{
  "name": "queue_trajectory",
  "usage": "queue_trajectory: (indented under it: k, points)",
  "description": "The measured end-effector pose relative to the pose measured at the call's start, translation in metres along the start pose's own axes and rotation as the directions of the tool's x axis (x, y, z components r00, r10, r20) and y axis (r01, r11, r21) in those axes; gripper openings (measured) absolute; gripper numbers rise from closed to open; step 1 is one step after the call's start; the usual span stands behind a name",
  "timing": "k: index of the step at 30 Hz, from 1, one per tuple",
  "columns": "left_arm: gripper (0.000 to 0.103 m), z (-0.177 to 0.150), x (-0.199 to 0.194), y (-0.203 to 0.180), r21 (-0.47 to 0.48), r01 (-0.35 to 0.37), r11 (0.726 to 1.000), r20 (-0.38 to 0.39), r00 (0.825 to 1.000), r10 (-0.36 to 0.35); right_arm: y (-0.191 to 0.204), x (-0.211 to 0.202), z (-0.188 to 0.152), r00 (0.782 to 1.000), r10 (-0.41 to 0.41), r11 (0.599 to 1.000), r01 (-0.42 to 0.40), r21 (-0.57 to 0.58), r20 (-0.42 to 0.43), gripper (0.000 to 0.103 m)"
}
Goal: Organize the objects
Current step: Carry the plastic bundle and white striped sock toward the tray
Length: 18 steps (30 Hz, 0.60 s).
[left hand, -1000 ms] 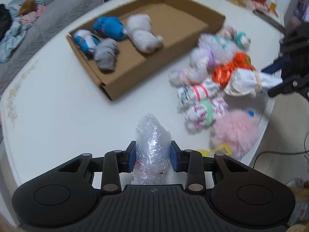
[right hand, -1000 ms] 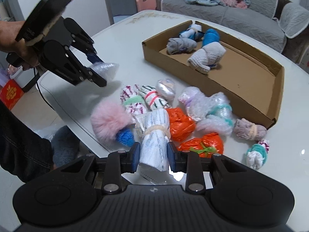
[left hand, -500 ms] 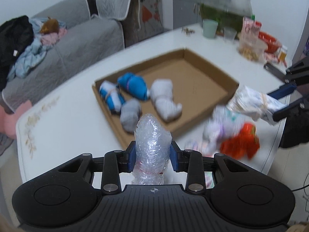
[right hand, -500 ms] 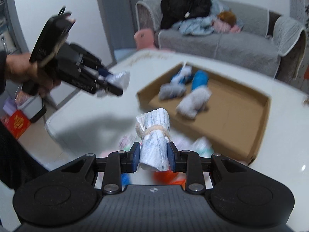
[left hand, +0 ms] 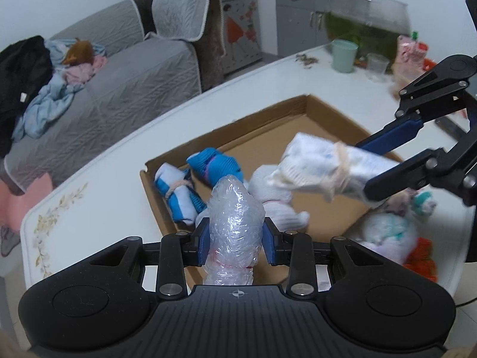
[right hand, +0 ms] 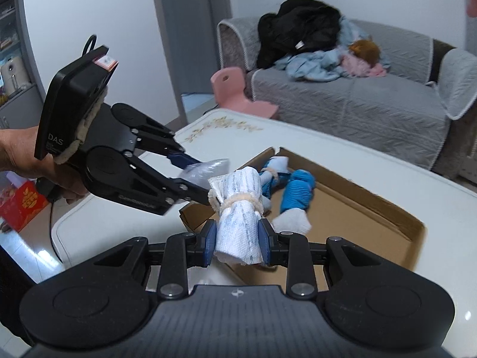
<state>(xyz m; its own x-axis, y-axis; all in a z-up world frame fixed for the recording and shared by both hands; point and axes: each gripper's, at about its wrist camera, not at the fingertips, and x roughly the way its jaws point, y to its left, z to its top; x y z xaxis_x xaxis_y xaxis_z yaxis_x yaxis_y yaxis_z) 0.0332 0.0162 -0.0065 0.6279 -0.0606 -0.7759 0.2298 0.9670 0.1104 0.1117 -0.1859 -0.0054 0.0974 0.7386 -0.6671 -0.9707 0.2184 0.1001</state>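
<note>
Above the white table (left hand: 113,197), I hold both grippers over the near end of the shallow cardboard tray (left hand: 334,119). My left gripper (left hand: 235,240) pinches a clear plastic-wrapped bundle (left hand: 235,217) between its blue pads, the bundle standing upright out of the jaws. My right gripper (right hand: 238,240) clamps a white roll with faint blue stripes (right hand: 238,208), bound by a pale rubber band; from the left wrist view that roll hangs over the tray's middle. Inside the tray, toward its left end, lie a blue-and-white striped roll (left hand: 179,197), a bright blue roll (left hand: 214,164) and a white roll (left hand: 277,205), close together. Outside the tray's right edge, on the table, sit more bundles, among them an orange one (left hand: 423,256) and a pale one with teal (left hand: 387,232). My hand (right hand: 21,155) grips the left tool's handle.
</note>
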Motion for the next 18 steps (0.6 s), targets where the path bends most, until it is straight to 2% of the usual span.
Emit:
queue_trajectory:
  k: [5,11,18]
  points:
    - [0.042,-0.01,0.019,0.004,-0.02,-0.005,1.0,-0.051,0.999,0.004,-0.013,0.038,-0.001,0.998,-0.008,1.0,0.009,0.025,-0.056,0.027]
    - [0.042,-0.022,0.025,-0.001,-0.004,0.002,1.0,-0.089,0.996,-0.002,-0.018,0.047,-0.008,0.997,-0.003,0.999,0.007,0.051,-0.082,0.027]
    - [0.042,-0.022,0.032,-0.005,-0.015,0.001,1.0,-0.101,0.995,-0.002,-0.015,0.057,-0.014,0.993,-0.004,0.999,0.009,0.038,-0.12,0.027]
